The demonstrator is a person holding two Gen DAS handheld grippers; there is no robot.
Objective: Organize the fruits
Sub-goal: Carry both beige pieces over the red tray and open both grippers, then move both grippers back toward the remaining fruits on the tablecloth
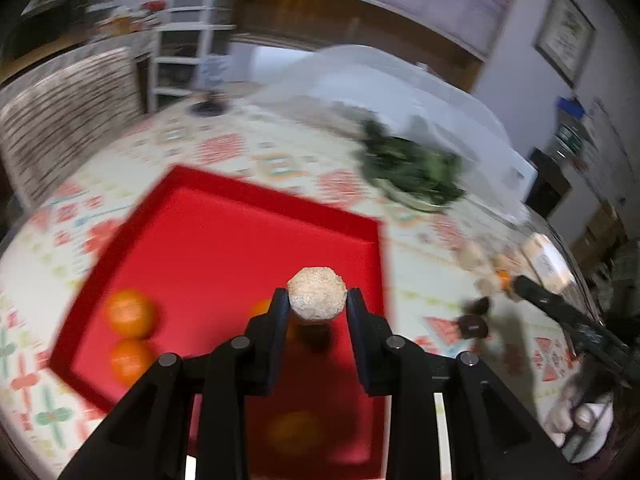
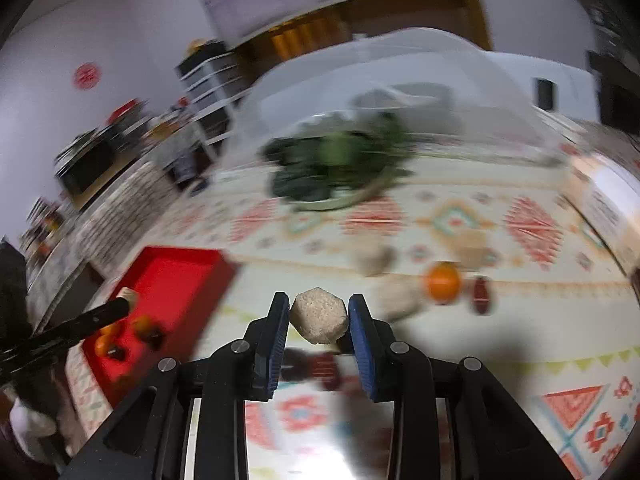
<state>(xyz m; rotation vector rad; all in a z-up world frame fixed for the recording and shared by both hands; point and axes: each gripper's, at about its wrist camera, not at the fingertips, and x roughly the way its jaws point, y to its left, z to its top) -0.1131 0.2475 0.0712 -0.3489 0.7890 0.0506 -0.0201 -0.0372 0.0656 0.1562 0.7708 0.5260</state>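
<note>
1. The left claw (image 1: 318, 300) is clamped on a rough beige round fruit (image 1: 317, 293), held above the red tray (image 1: 224, 240); its black fingers (image 1: 276, 320) press the fruit's sides.
2. The right claw (image 2: 319, 312) is clamped on a second beige fruit (image 2: 319, 315), held above the patterned bench (image 2: 460, 216), right of the tray.
3. In the tray: two oranges (image 1: 129, 314) touching each other at the left edge, one more partly hidden behind the left claw, and another blurred one near the bottom.
4. Loose on the bench: an orange (image 2: 443, 282) just beside a dark red fruit (image 2: 481, 295), with several beige fruits (image 2: 374, 258) near them; more dark red fruit lies under the right claw.
5. Farther back, a plate of dark leafy greens (image 2: 332, 168) stands in front of a clear dome cover (image 2: 400, 72).
6. Both views are motion-blurred; small details cannot be told.
</note>
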